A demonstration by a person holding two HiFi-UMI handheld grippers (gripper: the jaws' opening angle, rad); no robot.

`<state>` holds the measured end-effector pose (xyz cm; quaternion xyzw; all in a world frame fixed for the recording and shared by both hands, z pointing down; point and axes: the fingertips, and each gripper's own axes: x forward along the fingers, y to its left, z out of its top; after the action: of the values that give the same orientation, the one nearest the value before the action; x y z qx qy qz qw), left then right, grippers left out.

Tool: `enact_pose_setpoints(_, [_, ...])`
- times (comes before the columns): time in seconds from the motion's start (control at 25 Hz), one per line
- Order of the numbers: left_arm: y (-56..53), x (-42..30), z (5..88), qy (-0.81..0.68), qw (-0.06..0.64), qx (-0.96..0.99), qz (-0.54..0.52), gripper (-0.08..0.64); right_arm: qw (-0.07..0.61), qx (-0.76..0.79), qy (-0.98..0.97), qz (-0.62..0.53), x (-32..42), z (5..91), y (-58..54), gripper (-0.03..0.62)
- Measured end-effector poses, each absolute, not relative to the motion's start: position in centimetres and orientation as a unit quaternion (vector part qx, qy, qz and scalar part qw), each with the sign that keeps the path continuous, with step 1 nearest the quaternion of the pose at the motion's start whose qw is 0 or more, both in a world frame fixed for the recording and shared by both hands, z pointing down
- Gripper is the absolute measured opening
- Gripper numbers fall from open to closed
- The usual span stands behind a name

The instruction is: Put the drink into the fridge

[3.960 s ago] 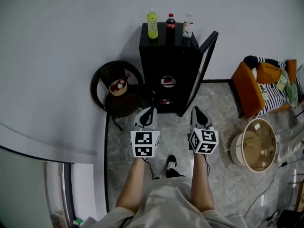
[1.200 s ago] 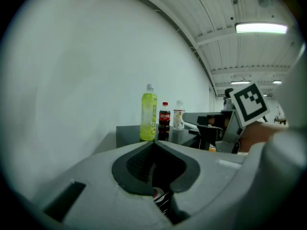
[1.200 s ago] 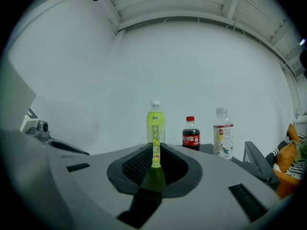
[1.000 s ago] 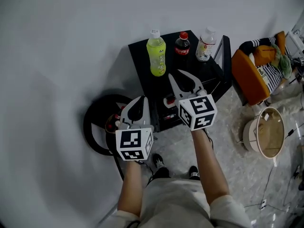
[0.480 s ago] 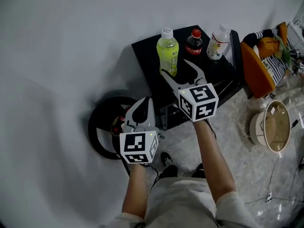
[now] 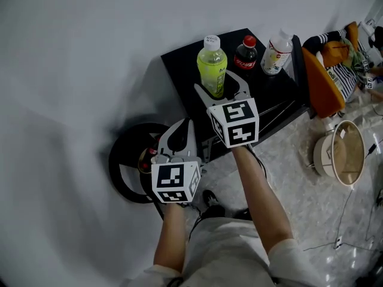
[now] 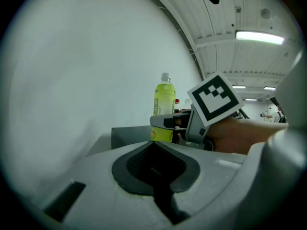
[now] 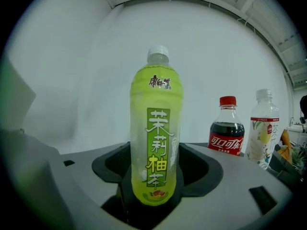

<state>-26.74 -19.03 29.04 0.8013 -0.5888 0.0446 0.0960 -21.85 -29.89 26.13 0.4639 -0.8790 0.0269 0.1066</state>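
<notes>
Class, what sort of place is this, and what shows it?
Probably an indoor test room staged like a home: black fridge topped with drink bottles, orange chair, ceiling strip light.

- Green bottle [image 8: 156, 128]: clear glossy plastic is seen, wrapped in a smooth printed label.
- Cola bottle [image 8: 226, 134]: glossy plastic is seen.
- Fridge [image 6: 182, 70]: a matt black top is shown.
- Floor [image 6: 287, 166]: polished stone is seen.

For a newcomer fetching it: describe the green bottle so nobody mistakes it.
Find the black fridge against the white wall; three bottles stand on its top. The green bottle is the leftmost, yellow-green with a white cap, unlike the red-capped cola and the pale bottle.
</notes>
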Motion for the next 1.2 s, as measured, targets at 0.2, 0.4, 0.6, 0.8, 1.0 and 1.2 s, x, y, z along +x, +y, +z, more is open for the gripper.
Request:
enact_pose_setpoints(0.2, [-18.6,-26.2,29.8,-0.589,0.1,0.801,0.049,0.009,0.091,0.45,-0.888,0.029,-21.2,26.1,-29.1,0.298])
enact_pose_setpoints(0.4, [-16.5,-24.3,30.9,-0.583,0.125,0.802,0.036,0.008,0.076,0.429,-0.9,0.024,-19.6,26.1,-26.5,0.291])
enact_pose_setpoints(0.6, [-13.5,-21.5,32.1,-0.595,0.128,0.792,0.044,0.009,0.06,0.393,-0.917,0.025,-17.2,25.7,-23.0,0.287])
enact_pose_setpoints(0.8, [-10.9,-17.8,35.0,-0.597,0.145,0.788,0.042,0.009,0.027,0.349,-0.937,-0.021,-13.7,25.8,-17.9,0.281])
enact_pose_setpoints(1.0, [-8.3,-15.7,38.6,-0.592,0.169,0.786,0.058,0.009,0.028,0.328,-0.944,-0.002,-10.9,31.0,-13.6,0.281])
enact_pose_setpoints(1.2, [-7.0,-14.3,43.3,-0.571,0.194,0.793,0.089,0.009,0.062,0.351,-0.932,0.069,-9.1,42.3,-13.1,0.276])
